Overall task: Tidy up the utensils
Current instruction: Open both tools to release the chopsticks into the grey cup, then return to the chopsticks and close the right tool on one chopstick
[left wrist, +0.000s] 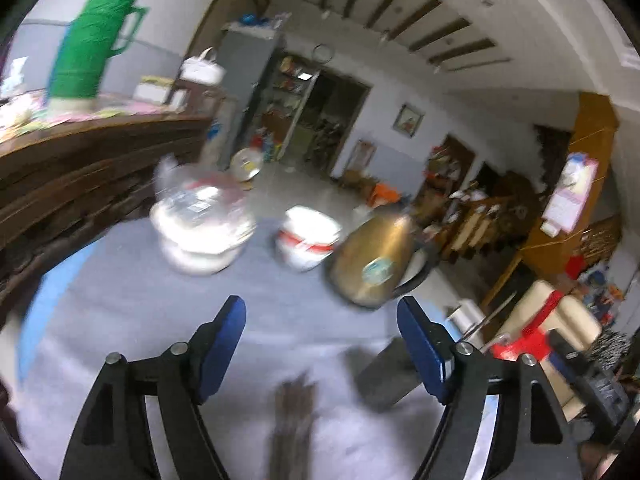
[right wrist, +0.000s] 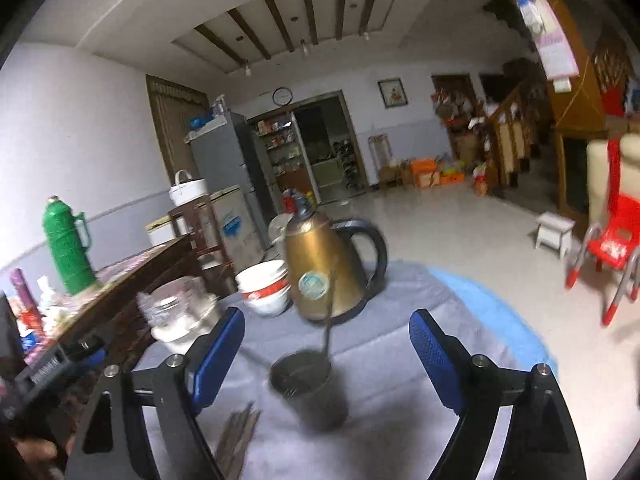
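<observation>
On the grey cloth (right wrist: 400, 344) one dark cup (right wrist: 310, 390) stands with one long-handled utensil (right wrist: 330, 320) leaning out of it toward 12 o'clock. One blurred bundle of chopsticks (right wrist: 238, 434) lies at the cup's 8 o'clock; their number cannot be told. Behind stand one brass kettle (right wrist: 320, 264), a stack of bowls (right wrist: 266, 286) and one jar (right wrist: 180, 312). The right gripper (right wrist: 326, 346) is spread wide, empty, the cup between its fingers untouched. The left gripper (left wrist: 320, 332) is equally wide and empty, chopsticks (left wrist: 292, 420) at its 6 o'clock.
</observation>
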Motion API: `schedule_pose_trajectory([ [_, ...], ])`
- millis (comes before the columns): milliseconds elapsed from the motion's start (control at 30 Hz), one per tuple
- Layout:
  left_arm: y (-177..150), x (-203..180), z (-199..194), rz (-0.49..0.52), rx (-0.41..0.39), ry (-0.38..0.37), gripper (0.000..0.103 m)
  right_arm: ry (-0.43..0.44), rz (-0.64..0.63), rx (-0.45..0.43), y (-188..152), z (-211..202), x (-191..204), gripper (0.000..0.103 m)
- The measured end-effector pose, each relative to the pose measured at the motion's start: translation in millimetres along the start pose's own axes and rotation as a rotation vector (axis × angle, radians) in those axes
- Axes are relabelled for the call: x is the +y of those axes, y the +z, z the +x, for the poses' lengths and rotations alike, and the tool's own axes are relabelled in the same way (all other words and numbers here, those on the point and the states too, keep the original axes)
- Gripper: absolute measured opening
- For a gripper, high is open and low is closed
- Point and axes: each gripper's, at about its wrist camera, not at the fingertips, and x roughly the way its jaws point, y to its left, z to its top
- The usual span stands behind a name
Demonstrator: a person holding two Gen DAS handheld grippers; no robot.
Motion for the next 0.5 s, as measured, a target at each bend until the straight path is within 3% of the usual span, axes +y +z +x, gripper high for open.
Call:
schedule_pose_trajectory([
  [133, -39, 42, -7, -0.004, 0.122, 0.115, 0.079, 0.068, -0.016, 0.2, -42, 14, 13, 0.087],
  [267, -79, 74, -12, -0.058, 0.232, 0.157, 0.079, 0.129, 0.012, 0.418, -93, 41, 21, 0.086],
  [367, -102, 86, -13, -0.09, 0.287, 0.176, 0.079, 0.17, 0.049, 0.534, -116, 64, 26, 0.07],
  [400, -108, 89, -14, -0.096, 0.302, 0.177, 0.079, 0.173, 0.059, 0.569, -122, 74, 28, 0.06],
  [500, -118, 92, -19, -0.107, 0.322, 0.173, 0.079, 0.178, 0.057, 0.639, -136, 97, 40, 0.056],
])
